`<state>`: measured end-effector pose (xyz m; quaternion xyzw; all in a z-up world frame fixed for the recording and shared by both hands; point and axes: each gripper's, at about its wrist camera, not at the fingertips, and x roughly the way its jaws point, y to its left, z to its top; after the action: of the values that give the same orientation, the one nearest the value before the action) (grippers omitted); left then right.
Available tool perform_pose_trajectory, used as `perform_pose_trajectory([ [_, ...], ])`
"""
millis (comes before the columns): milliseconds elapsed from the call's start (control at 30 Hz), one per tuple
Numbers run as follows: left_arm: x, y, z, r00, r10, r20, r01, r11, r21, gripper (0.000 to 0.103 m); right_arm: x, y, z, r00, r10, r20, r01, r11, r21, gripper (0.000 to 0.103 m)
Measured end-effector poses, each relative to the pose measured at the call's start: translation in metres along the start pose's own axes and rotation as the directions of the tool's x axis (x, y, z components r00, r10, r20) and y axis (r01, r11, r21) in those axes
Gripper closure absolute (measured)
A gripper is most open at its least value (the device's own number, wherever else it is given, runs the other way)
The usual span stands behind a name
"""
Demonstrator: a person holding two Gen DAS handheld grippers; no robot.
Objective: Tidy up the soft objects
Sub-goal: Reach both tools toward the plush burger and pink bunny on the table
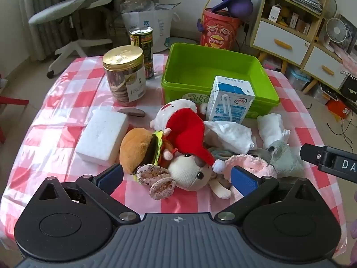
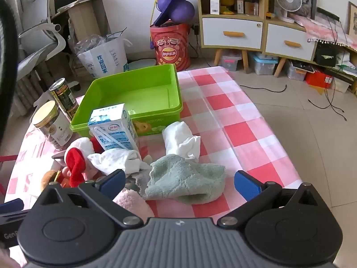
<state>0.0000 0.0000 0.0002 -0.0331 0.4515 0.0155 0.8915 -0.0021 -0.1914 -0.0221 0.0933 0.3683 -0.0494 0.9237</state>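
on the checked cloth (image 2: 223, 102), in front of the empty green bin (image 1: 223, 71), the soft things lie heaped: plush dog (image 1: 189, 174), burger plush (image 1: 138, 149), red hat (image 1: 189, 134), pink sock (image 1: 252, 163), green sock (image 2: 185, 178), white cloths (image 2: 180, 138), with a stiff milk carton (image 1: 229, 100) standing among them. my left tongs (image 1: 176, 178) hang wide over the dog and my right tongs (image 2: 178, 183) wide over the green sock, neither holding anything. judgement: all light, limp and compressible, not fragile; pinch dog at its head, sock at mid-bulk, since edges would slip and drape.
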Motion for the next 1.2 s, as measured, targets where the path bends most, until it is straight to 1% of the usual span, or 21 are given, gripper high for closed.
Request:
perform_pose_trajectory([
  [67,0.0,0.001,0.0,1.0,-0.004,0.0,0.004,1.0,-0.001,0.005,0.002,0.001,-0.001,1.0,-0.002,-0.004,0.002,1.0,-0.009,0.013],
  [100,0.001,0.0,0.003,1.0,0.006,-0.005,-0.006,1.0,0.005,0.005,0.003,0.001,-0.001,1.0,-0.005,-0.008,0.005,1.0,-0.013,0.013],
  [133,0.005,0.003,0.009,1.0,-0.002,-0.022,0.002,1.0,0.005,0.005,0.004,0.002,-0.002,1.0,-0.008,-0.011,0.008,1.0,-0.017,0.013],
  [267,0.004,0.001,0.005,1.0,0.006,-0.002,-0.006,1.0,0.015,0.005,0.008,0.002,-0.003,1.0,-0.014,-0.015,0.014,0.999,-0.029,0.013],
  [333,0.002,-0.004,0.0,1.0,0.007,0.008,-0.007,1.0,0.019,0.005,0.001,0.0,-0.002,1.0,-0.015,-0.001,0.015,1.0,-0.018,0.013],
  [500,0.002,-0.004,-0.002,1.0,0.005,0.007,-0.005,1.0,0.027,0.005,-0.001,0.002,0.002,1.0,-0.027,-0.01,0.027,0.999,-0.034,0.013],
  [533,0.002,-0.004,-0.002,1.0,0.006,0.004,-0.006,1.0,0.028,0.005,0.004,0.003,-0.002,1.0,-0.028,-0.008,0.028,0.999,-0.03,0.013],
  [800,0.005,0.0,-0.001,1.0,0.009,0.0,-0.009,1.0,0.018,0.005,0.009,0.0,-0.003,0.999,-0.04,-0.019,0.039,0.999,-0.028,0.013],
  [967,0.005,-0.001,0.0,1.0,-0.002,0.003,0.002,1.0,0.007,0.005,0.007,0.0,-0.002,0.999,-0.034,-0.017,0.033,0.999,-0.025,0.013],
  [1200,0.009,0.0,0.001,1.0,0.01,0.002,-0.01,1.0,0.0,0.005,0.012,-0.003,-0.001,0.999,-0.031,-0.026,0.03,0.999,-0.009,0.013],
])
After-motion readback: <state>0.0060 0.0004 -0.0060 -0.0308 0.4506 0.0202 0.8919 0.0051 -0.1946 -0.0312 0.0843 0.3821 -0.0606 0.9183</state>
